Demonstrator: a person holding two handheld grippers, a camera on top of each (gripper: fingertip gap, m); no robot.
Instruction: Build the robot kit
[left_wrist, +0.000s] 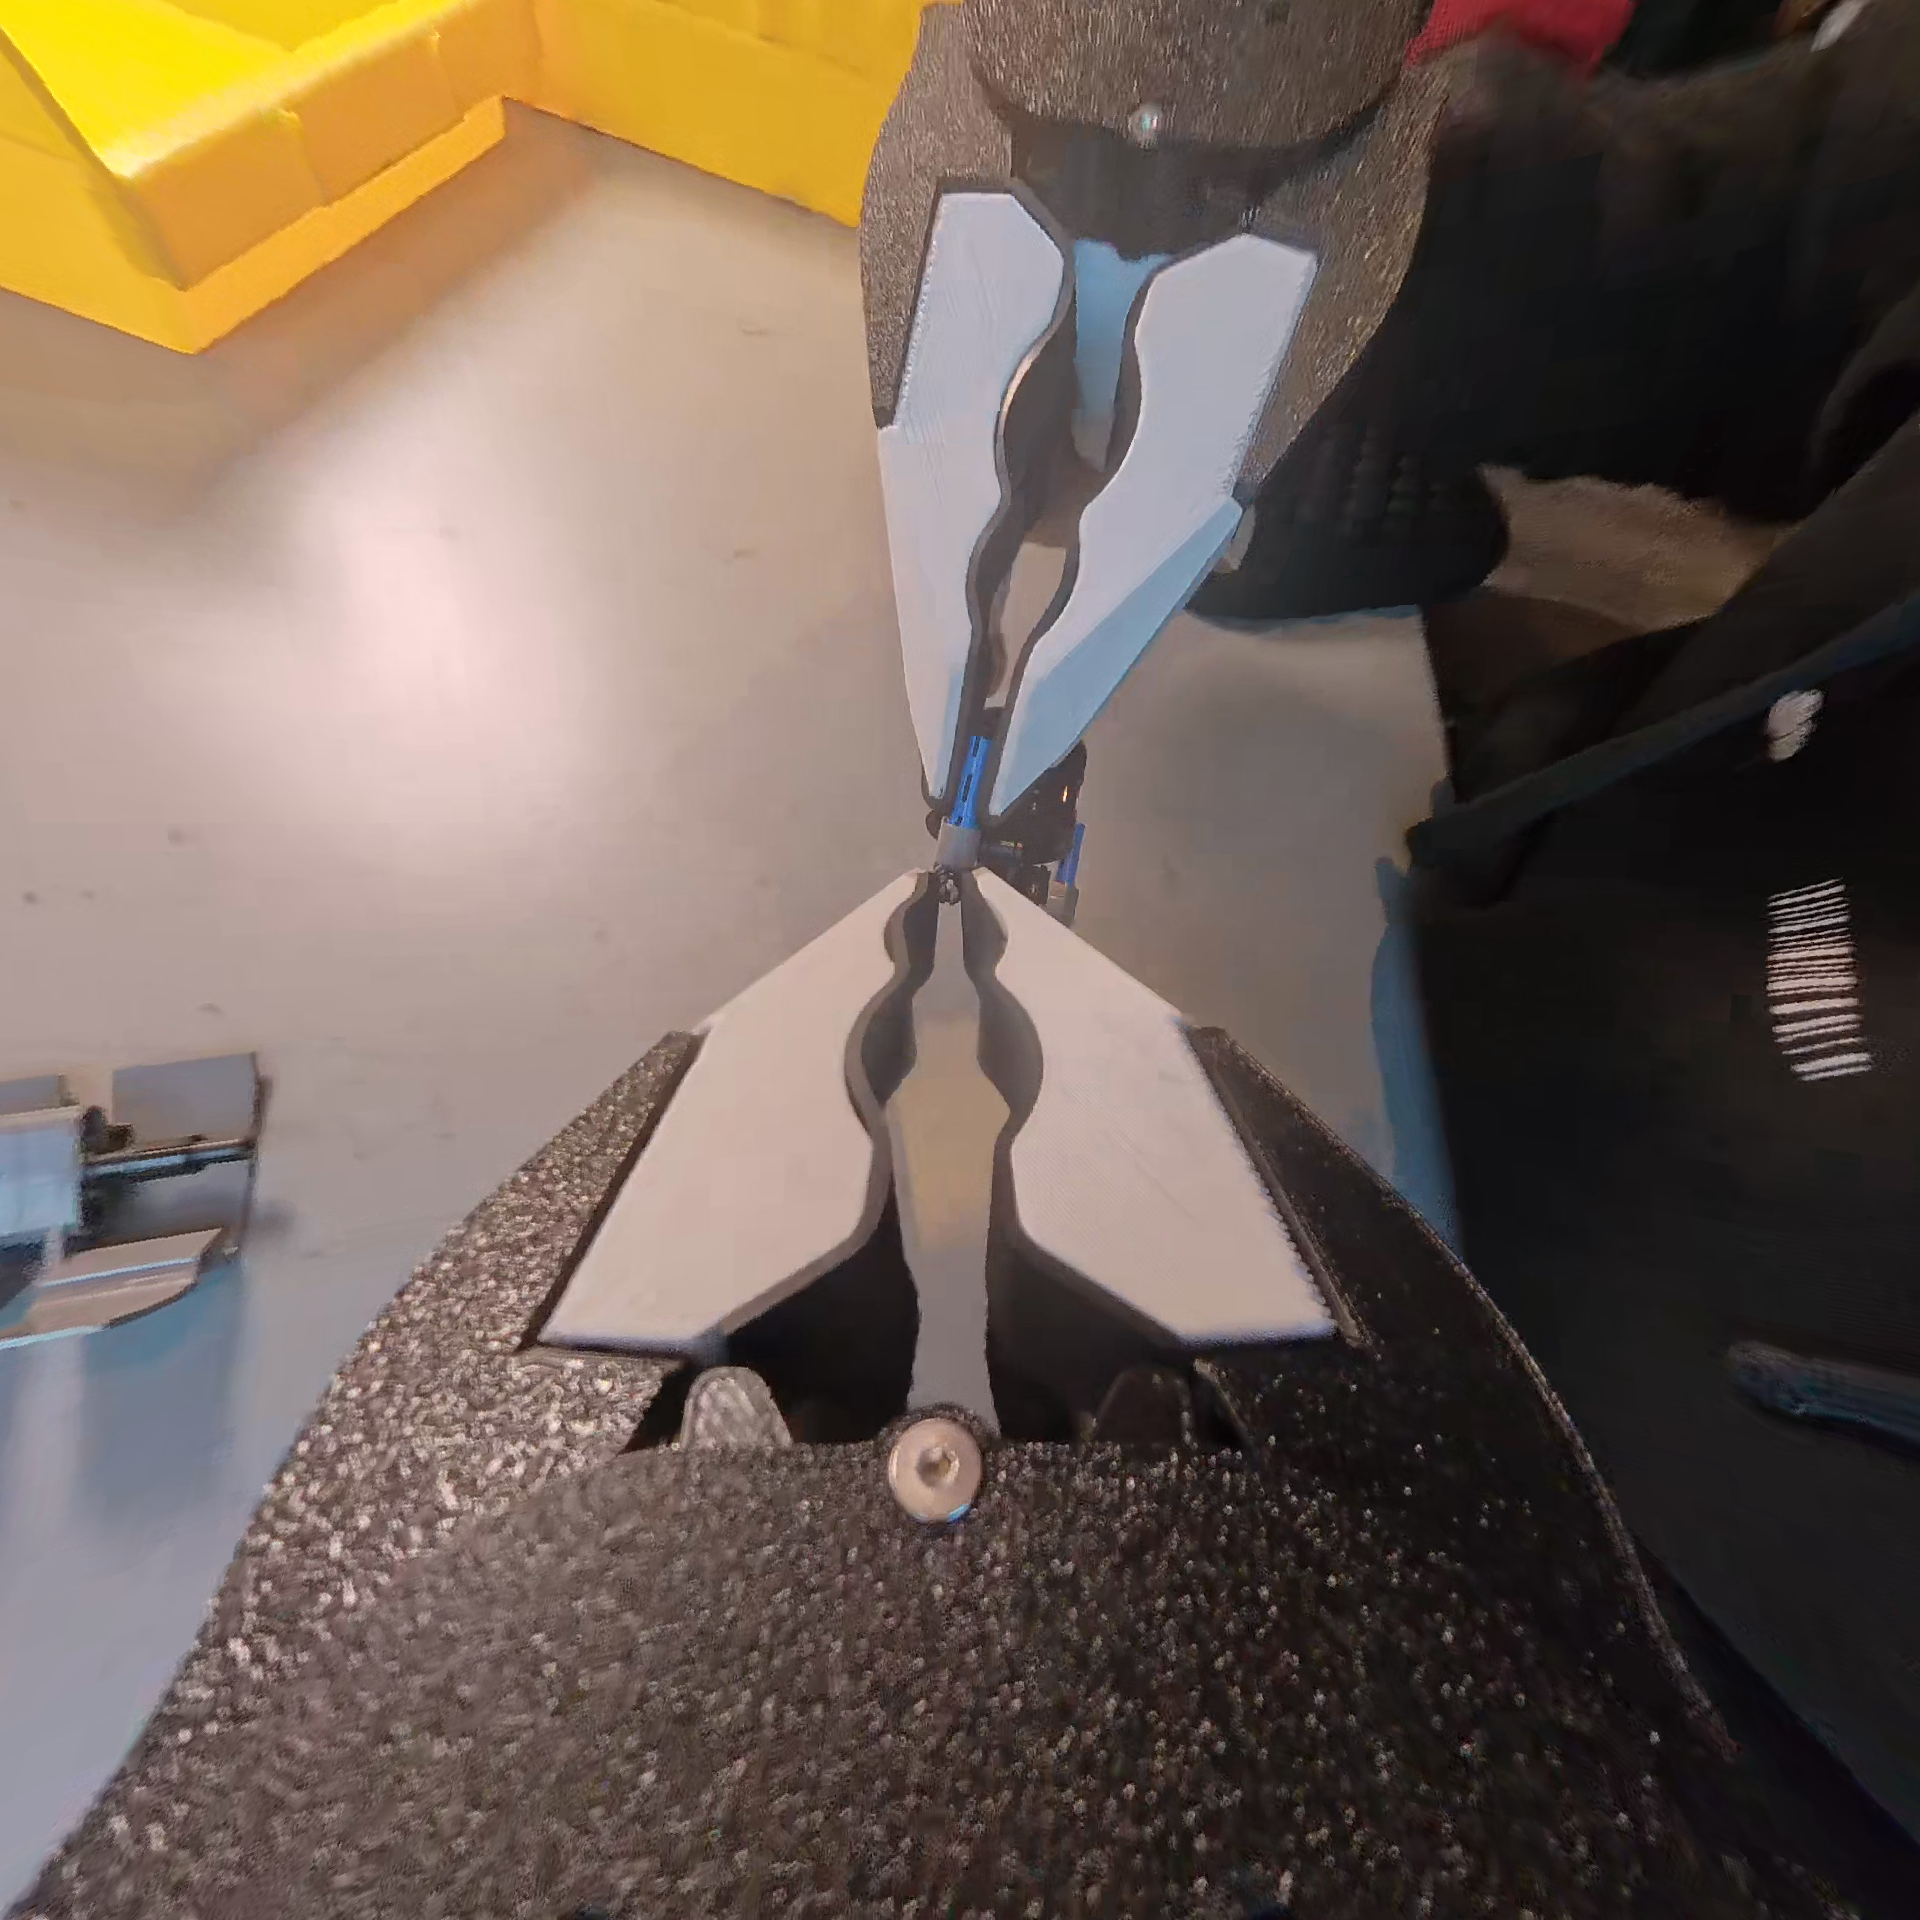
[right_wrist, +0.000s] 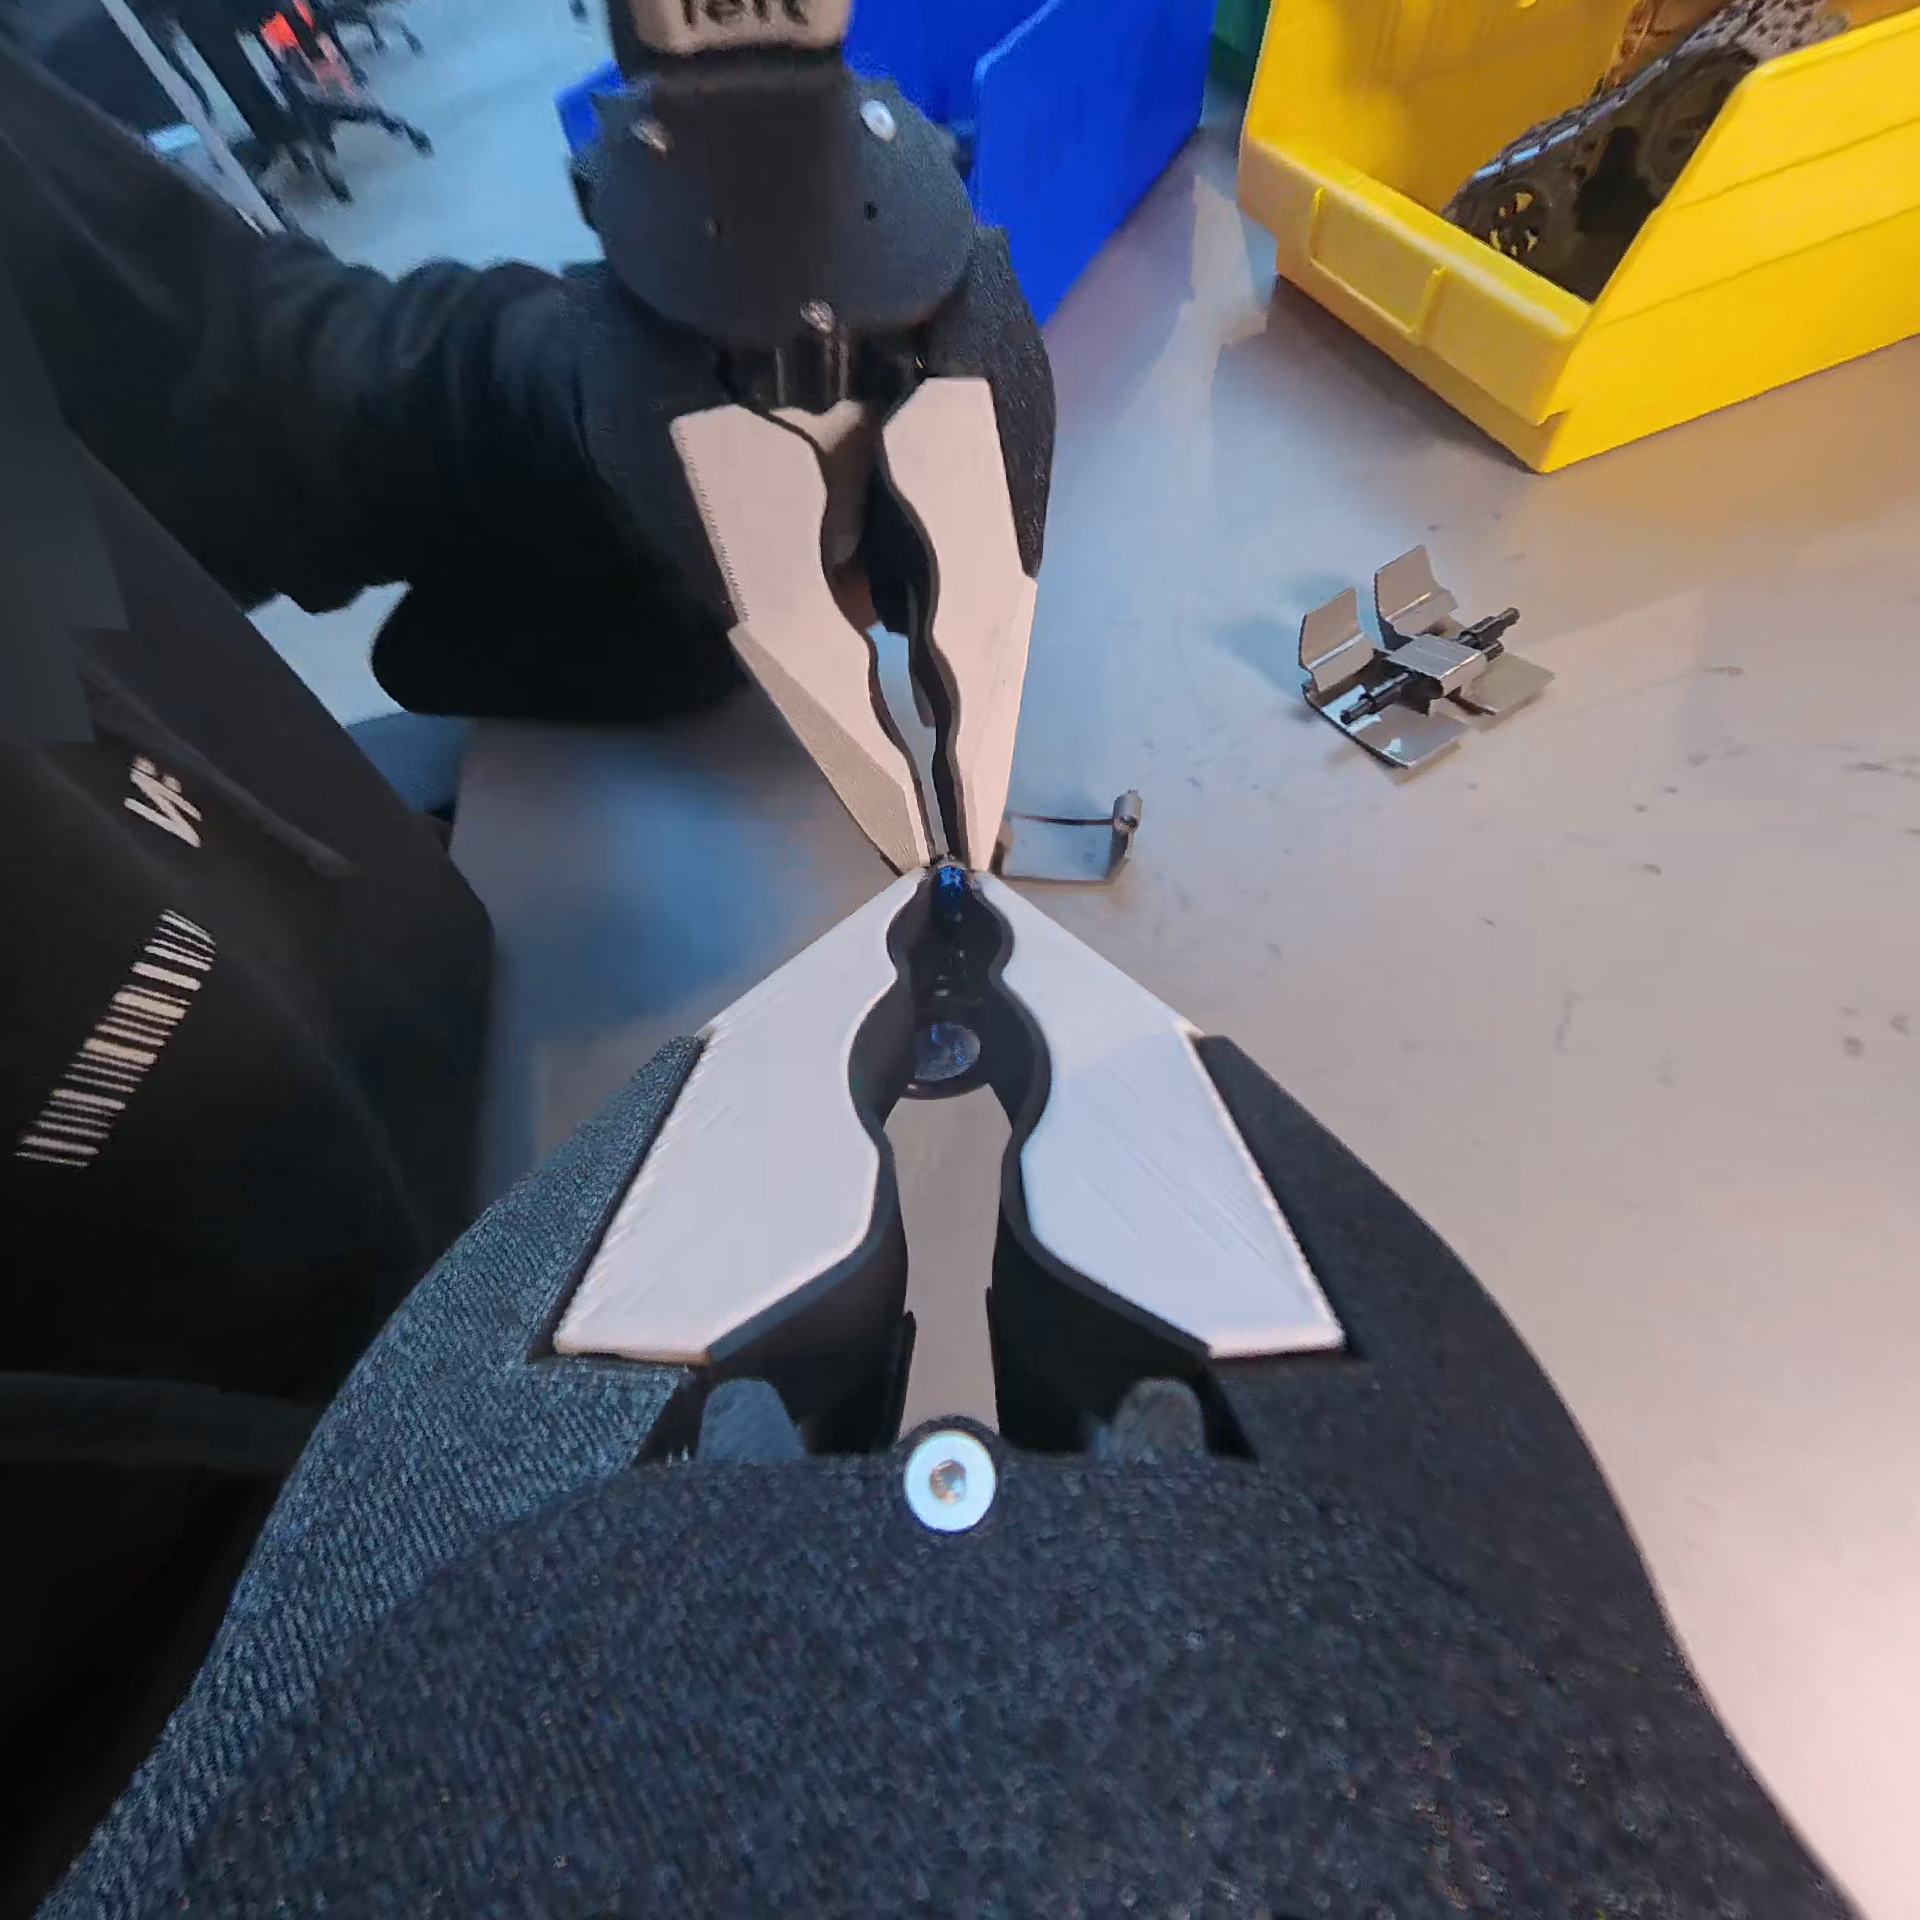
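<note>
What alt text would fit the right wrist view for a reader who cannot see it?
The right gripper, shut on a small blue part, meets the left gripper tip to tip above a grey table. A metal clip assembly and a yellow bin lie beyond.

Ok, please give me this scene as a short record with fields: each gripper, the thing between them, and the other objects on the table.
left gripper: shut on small part's tip
right gripper: shut on small part
small part: blue and grey, held between both grippers
metal clip assembly: lies on table, apart
yellow bin: holds toy vehicles
</note>
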